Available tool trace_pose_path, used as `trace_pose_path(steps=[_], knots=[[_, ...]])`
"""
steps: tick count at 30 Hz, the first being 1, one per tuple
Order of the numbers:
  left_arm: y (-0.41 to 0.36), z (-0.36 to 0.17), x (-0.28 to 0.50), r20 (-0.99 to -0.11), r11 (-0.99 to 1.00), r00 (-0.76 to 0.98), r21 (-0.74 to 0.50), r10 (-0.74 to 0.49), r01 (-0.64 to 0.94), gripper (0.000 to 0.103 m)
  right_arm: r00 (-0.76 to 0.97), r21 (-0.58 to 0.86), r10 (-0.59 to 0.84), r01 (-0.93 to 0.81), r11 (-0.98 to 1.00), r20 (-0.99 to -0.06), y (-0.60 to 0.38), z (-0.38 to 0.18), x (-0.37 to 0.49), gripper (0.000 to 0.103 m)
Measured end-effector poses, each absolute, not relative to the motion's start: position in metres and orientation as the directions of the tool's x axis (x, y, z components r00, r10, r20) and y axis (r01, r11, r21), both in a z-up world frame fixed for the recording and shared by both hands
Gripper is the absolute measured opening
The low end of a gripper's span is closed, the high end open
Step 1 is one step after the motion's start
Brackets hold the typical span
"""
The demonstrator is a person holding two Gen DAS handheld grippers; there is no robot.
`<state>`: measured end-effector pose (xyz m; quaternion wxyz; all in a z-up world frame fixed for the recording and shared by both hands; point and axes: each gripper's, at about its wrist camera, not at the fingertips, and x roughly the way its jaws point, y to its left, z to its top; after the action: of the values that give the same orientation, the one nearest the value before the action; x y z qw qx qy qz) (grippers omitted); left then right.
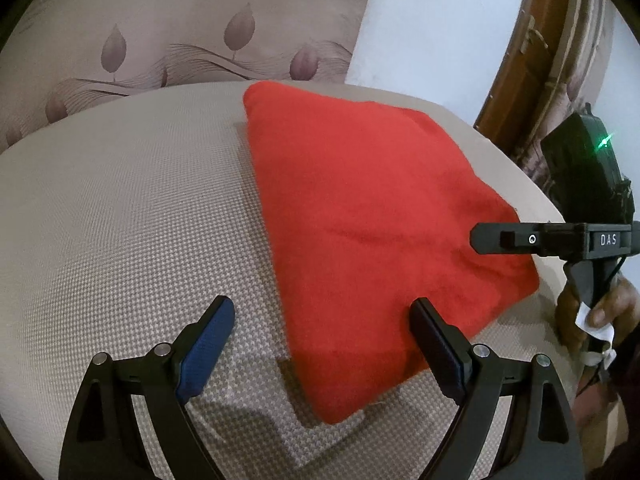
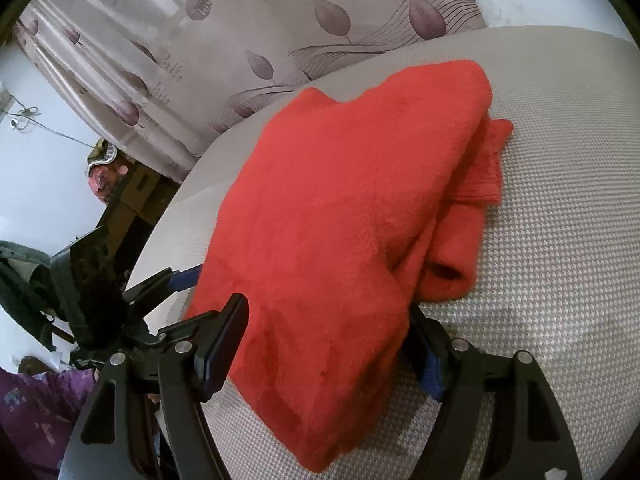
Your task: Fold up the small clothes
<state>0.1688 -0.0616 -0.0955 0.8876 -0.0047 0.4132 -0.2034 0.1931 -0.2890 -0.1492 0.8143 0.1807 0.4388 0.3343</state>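
**The folded red cloth may open again if I pull a claw away carelessly**

The red garment (image 1: 372, 220) lies on the worktop (image 1: 132, 216), which has a beige woven cover. It looks already folded into a thick packet. In the right wrist view I see several layers, and a rolled part, maybe a sleeve (image 2: 452, 276), comes out on the right side under the top layer.

My left claw (image 1: 324, 344) is wide open and holds nothing. The near corner of the garment lies between its two fingers: the black finger (image 1: 438, 346) is over the cloth edge, the blue-padded one is over the bare worktop beside it. I cannot tell if the finger touches the cloth or only hovers.

My right claw (image 2: 328, 344) is also wide. The near edge of the garment fills the gap between its fingers and hides part of the right one, so the cloth is inside the opening, but not squeezed.

I think the risks are these. If a finger catches the soft pile when I draw back, it can drag the top layer and undo the fold. If I close only on the top layer, the lower layers and the sleeve may slip out. Also my two claws are near each other at the same corner, so they could bump together.
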Motion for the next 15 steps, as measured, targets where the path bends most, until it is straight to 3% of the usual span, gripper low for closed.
trace_pose_path(steps=[10, 15], knots=[[-0.07, -0.093, 0.184, -0.75, 0.882, 0.523, -0.169, -0.405, 0.44, 0.089, 0.371, 0.607, 0.724, -0.393, 0.69, -0.582, -0.291, -0.151, 0.197, 0.073], [-0.071, -0.094, 0.198, -0.748, 0.841, 0.468, -0.22, -0.471, 0.494, 0.089, 0.365, 0.614, 0.73, -0.396, 0.683, -0.577, -0.293, -0.152, 0.197, 0.073]])
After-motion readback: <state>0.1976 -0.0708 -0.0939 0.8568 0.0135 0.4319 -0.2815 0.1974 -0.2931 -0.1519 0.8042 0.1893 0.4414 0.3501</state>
